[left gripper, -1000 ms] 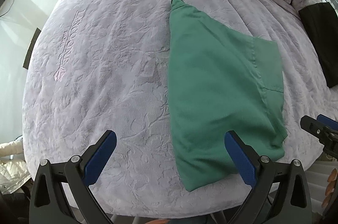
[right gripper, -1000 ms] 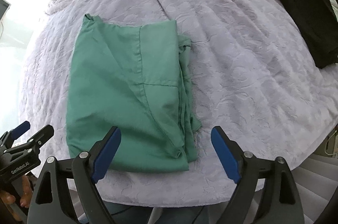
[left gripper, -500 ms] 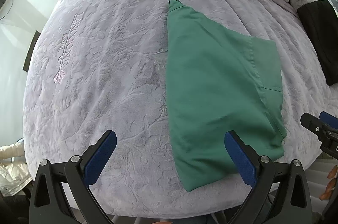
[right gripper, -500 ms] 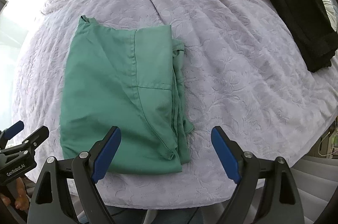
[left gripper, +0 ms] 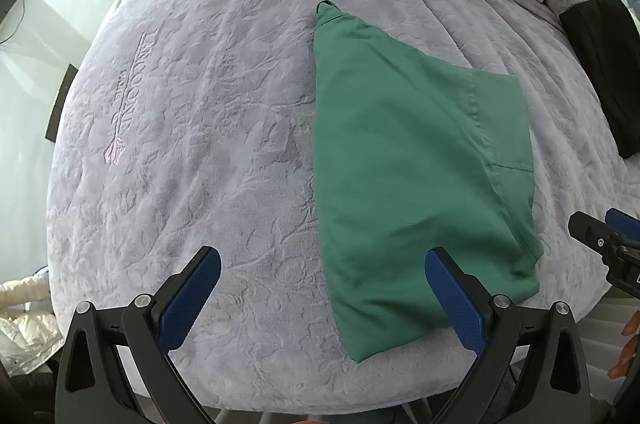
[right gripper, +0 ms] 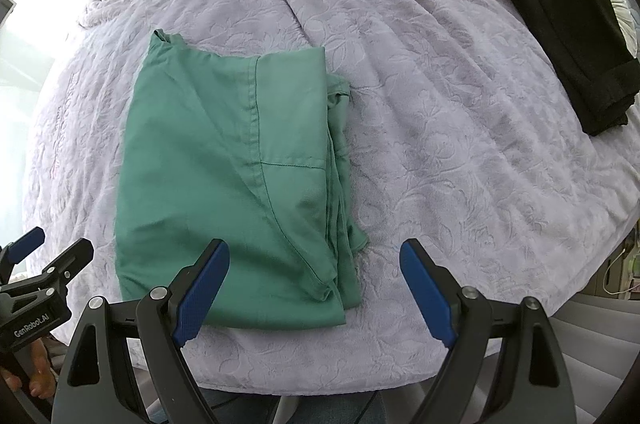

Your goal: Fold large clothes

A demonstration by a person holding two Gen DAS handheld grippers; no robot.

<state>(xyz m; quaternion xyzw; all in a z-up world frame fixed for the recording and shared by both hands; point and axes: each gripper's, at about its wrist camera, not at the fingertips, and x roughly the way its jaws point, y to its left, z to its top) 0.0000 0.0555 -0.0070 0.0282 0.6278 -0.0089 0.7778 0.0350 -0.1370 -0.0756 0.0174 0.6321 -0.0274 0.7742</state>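
- The green garment is lying folded into a rough rectangle on the lilac blanket, near its front edge.
- The left gripper is hovering with jaws spread wide, holding nothing — its right pad is hanging over the cloth's near corner.
- The right gripper is also gaping open and empty above the near hem.
- The fabric is looking thin, light and limp — likely to sag and slide apart, so pinching all layers at the stacked right edge seems wisest.
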